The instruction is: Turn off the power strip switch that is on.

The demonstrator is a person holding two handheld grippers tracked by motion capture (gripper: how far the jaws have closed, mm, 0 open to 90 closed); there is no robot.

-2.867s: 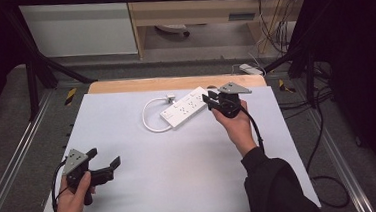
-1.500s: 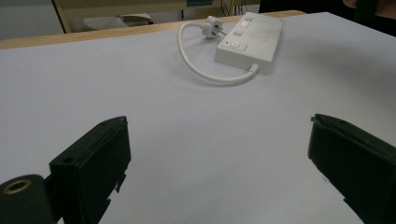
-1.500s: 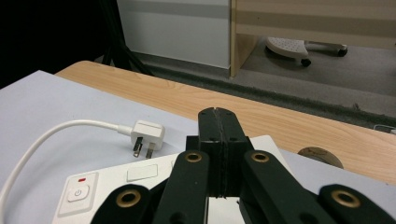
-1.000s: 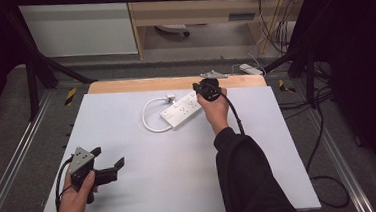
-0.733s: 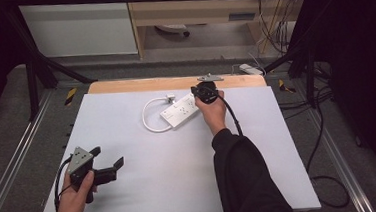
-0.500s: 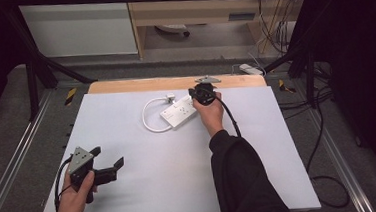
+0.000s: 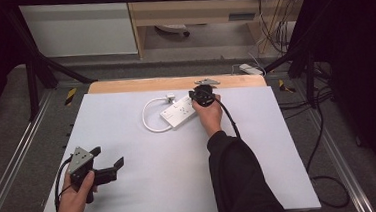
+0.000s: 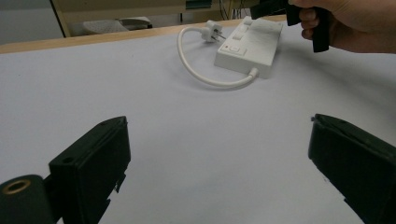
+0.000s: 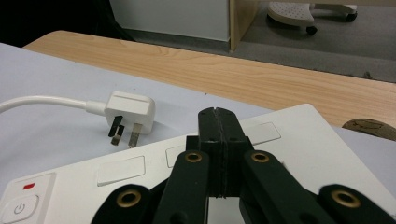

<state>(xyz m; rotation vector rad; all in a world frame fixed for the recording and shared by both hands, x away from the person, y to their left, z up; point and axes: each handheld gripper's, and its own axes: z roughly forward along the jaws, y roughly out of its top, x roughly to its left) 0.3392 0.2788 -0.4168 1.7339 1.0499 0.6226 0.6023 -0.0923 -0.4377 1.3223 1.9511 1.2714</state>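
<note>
A white power strip (image 7: 180, 111) lies at the back middle of the white table top (image 7: 146, 179). Its short cable loops left to a white plug (image 9: 130, 109) resting on the table. My right gripper (image 7: 201, 96) is shut with nothing between its jaws. Its closed tips (image 9: 217, 122) sit low over the strip's top face (image 9: 289, 140), near the end away from the power button (image 9: 19, 207); whether they touch it I cannot tell. My left gripper (image 7: 107, 158) is open and empty, held low at the front left, far from the strip (image 8: 250, 44).
A bare wooden strip (image 7: 174, 83) runs along the table's far edge. Metal rails and black frame legs (image 7: 33, 71) flank the table. Cables and another power strip (image 7: 251, 69) lie on the floor behind and to the right.
The right hand has shifted left and sunk a little over the strip's right end. The left hand has stayed where it was.
</note>
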